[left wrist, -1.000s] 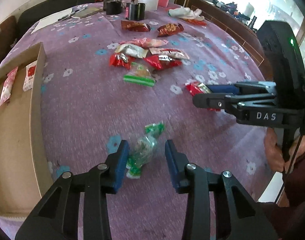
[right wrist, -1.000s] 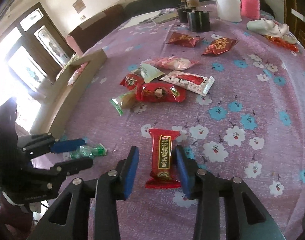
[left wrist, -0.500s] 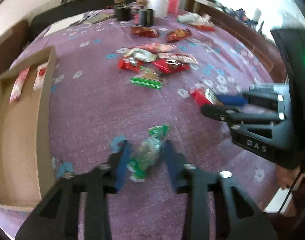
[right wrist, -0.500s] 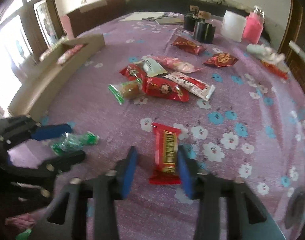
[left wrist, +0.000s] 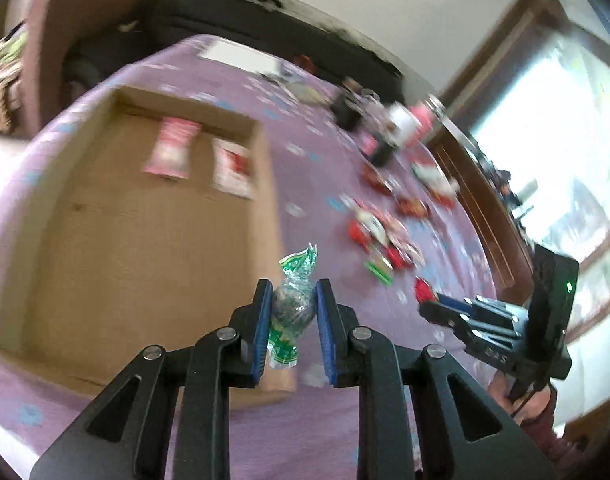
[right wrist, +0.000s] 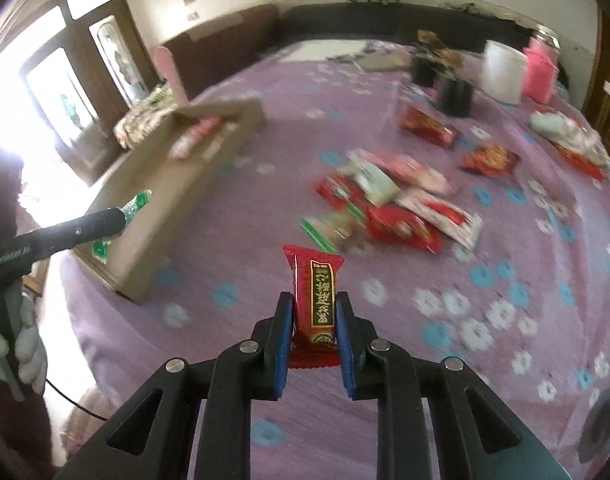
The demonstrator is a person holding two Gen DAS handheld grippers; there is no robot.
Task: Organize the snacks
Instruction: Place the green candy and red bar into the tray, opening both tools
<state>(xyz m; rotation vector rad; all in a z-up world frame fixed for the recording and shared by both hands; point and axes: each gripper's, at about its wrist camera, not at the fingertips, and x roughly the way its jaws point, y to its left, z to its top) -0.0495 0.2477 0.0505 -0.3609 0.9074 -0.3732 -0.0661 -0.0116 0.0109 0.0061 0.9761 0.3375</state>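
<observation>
Purple flowered cloth (right wrist: 485,320) covers the counter; bright windows flank the room. The left claw (left wrist: 294,312) pinches a green-wrapped candy (left wrist: 293,304) above the cardboard box (left wrist: 145,240) at the counter's left edge. The right claw (right wrist: 315,322) pinches a red snack bar (right wrist: 316,296), lifted over the cloth.

A home living room: floral tablecloth (right wrist: 265,216), dark sofa (right wrist: 345,24), wooden-framed windows (right wrist: 81,76)

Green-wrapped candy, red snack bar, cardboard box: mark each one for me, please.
green-wrapped candy (left wrist: 294,309), left wrist view, on its clear round middle between the pads.
red snack bar (right wrist: 316,300), right wrist view, on the label strip.
cardboard box (left wrist: 145,248), left wrist view, on its bare floor.
</observation>
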